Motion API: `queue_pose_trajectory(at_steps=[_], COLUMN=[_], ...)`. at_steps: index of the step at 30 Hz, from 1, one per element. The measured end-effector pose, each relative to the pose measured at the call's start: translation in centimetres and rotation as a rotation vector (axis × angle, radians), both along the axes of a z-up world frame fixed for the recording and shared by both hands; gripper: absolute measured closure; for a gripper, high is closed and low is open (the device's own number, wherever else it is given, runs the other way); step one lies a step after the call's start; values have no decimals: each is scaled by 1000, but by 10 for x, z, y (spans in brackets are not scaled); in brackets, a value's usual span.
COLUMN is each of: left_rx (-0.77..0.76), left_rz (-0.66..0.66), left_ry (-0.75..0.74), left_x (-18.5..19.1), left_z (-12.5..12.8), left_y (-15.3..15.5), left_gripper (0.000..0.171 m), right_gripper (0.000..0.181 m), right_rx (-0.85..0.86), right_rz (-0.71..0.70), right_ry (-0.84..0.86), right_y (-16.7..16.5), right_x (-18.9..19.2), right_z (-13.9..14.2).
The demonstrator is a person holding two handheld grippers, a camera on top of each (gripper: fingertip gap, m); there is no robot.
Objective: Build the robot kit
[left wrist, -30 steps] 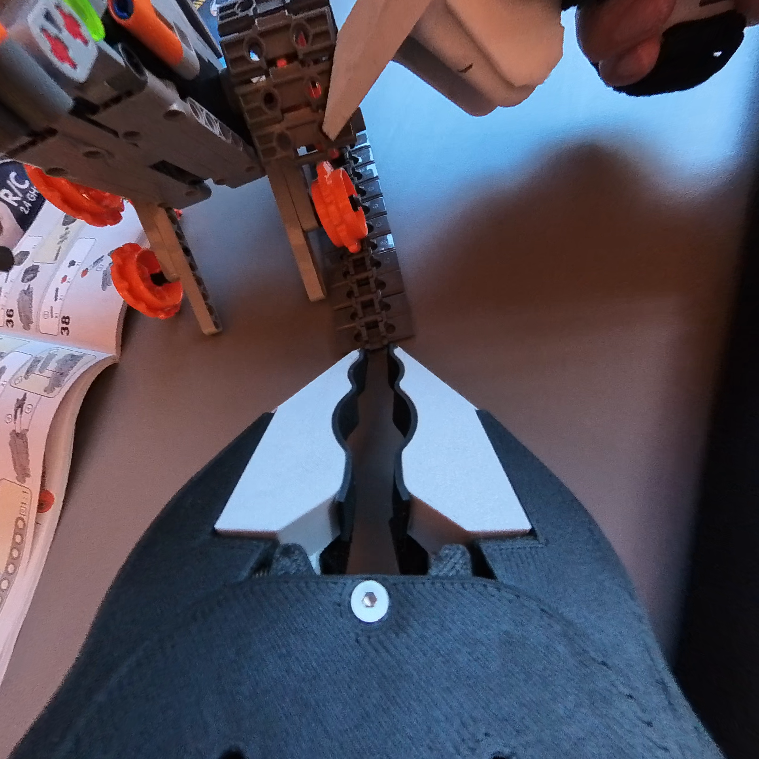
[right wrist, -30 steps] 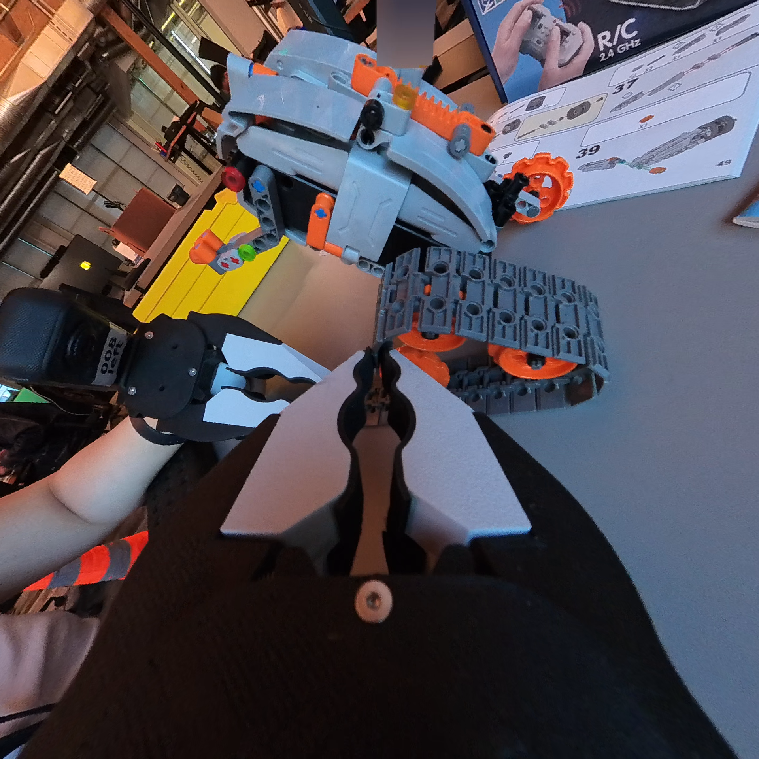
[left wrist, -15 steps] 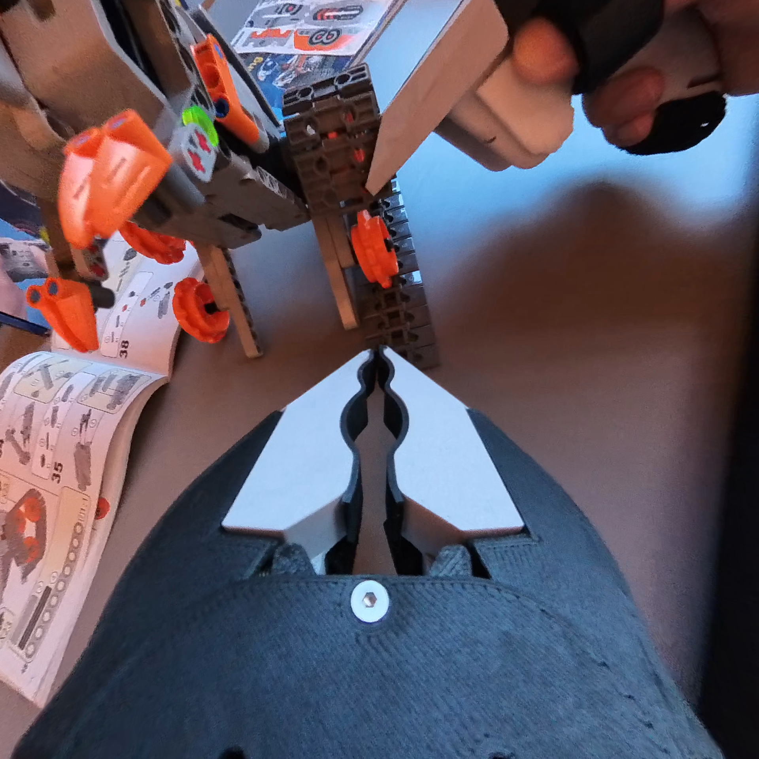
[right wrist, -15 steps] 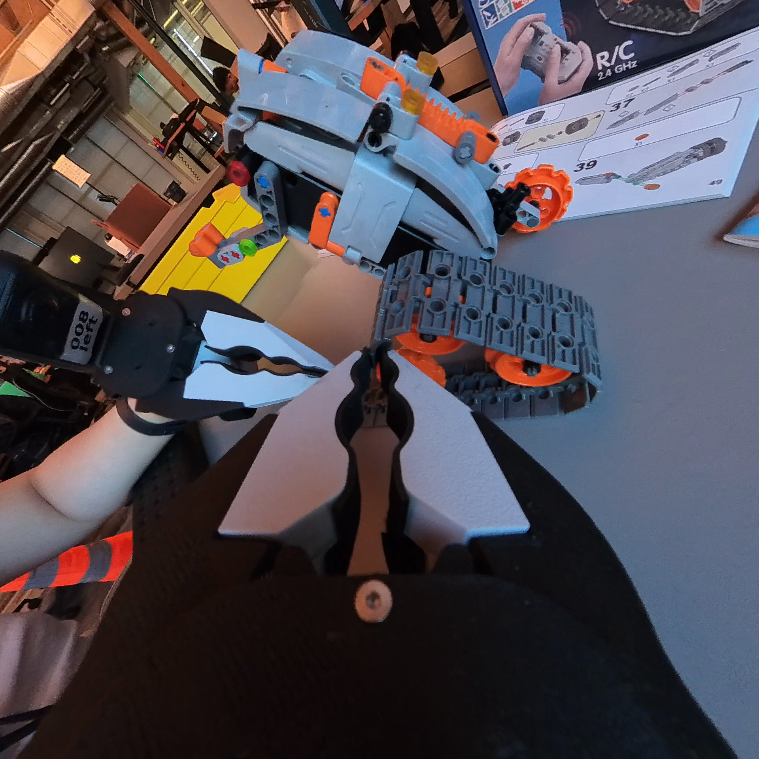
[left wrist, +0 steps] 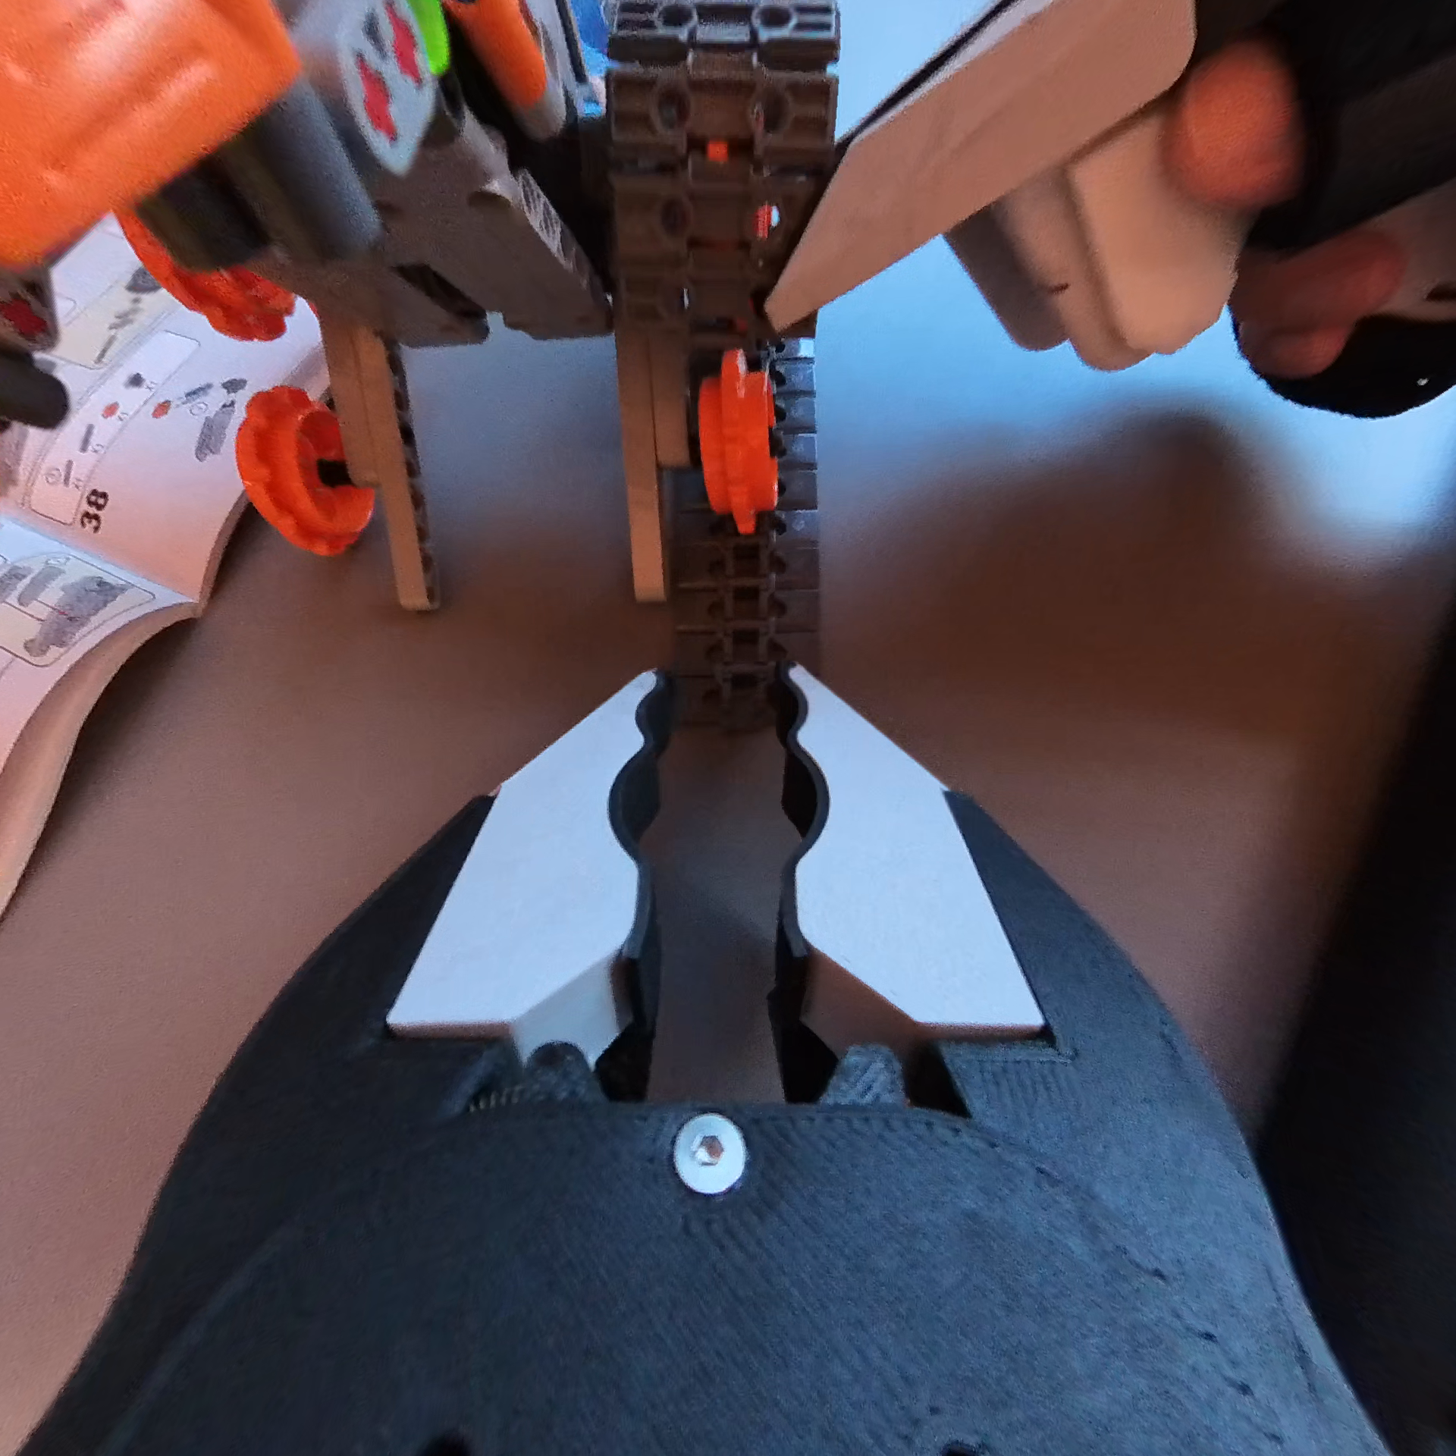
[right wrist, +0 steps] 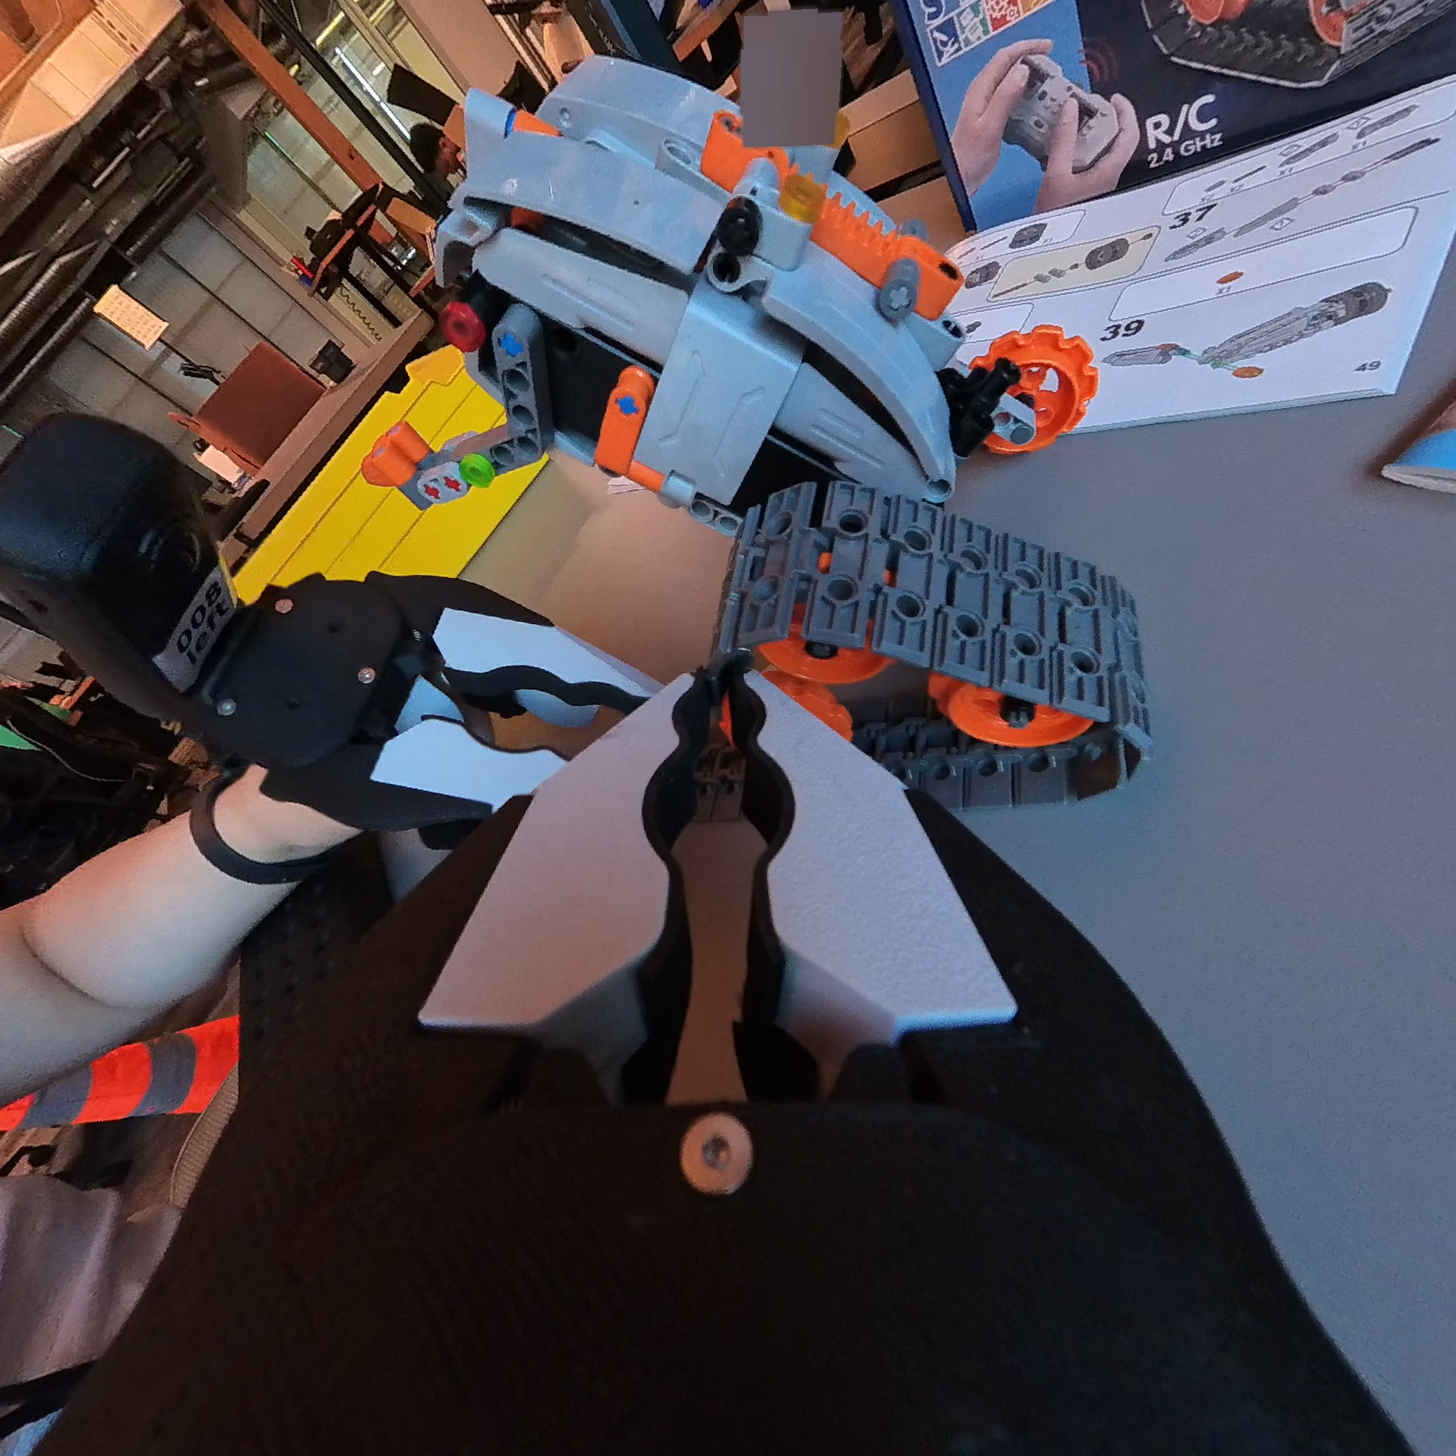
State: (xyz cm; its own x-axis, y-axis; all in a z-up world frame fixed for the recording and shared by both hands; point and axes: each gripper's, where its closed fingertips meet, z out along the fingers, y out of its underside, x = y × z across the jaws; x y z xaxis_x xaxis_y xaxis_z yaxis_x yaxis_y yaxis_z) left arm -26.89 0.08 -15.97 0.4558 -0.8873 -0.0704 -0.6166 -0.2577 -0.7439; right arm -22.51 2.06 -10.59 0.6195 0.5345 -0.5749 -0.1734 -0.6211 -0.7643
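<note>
A grey and orange brick-built vehicle [right wrist: 709,315] stands tilted on the grey table [right wrist: 1261,945]. Its grey link track [right wrist: 945,599] runs over orange wheels [right wrist: 993,709]. My right gripper [right wrist: 729,685] is shut on a link at the track's upper end; it also shows in the left wrist view [left wrist: 780,311], held by a hand. My left gripper [left wrist: 723,685] is open, with its tips on either side of the track's near end [left wrist: 741,599], below an orange sprocket [left wrist: 737,441]. It also shows in the right wrist view [right wrist: 583,701].
An open instruction booklet [right wrist: 1221,276] lies behind the vehicle and shows at the left of the left wrist view [left wrist: 79,551]. The set's box [right wrist: 1182,79] stands behind it. An orange wheel on a beam [left wrist: 303,473] sits left of the track. The table edge is at the left. The grippers' ends are close to 7 cm from one another.
My left gripper has opened from shut and moved in, so the track's end now sits at its tips. My right gripper has kept its grip on the track.
</note>
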Motion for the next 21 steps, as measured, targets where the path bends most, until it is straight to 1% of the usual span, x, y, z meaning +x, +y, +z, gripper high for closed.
queue_pose_trajectory(at_steps=[4, 6, 10, 15, 21], left_rx=[3, 12, -21, -51, -59], left_rz=[-28, -34, -29, -19, -6], left_ry=[5, 28, 49, -25, -62], left_x=[2, 2, 2, 5, 11], left_z=[0, 0, 1, 24, 30], left_y=[-4, -3, -3, 0, 3], left_gripper=[157, 158, 158, 159, 159], right_gripper=[179, 179, 178, 178, 176], right_rx=[-1, -2, 1, 9, 42], right_rz=[3, 3, 3, 12, -1], right_ry=[1, 5, 4, -6, -44], right_y=[0, 0, 0, -1, 0], right_x=[0, 0, 0, -1, 3], right_z=[0, 0, 0, 0, -1])
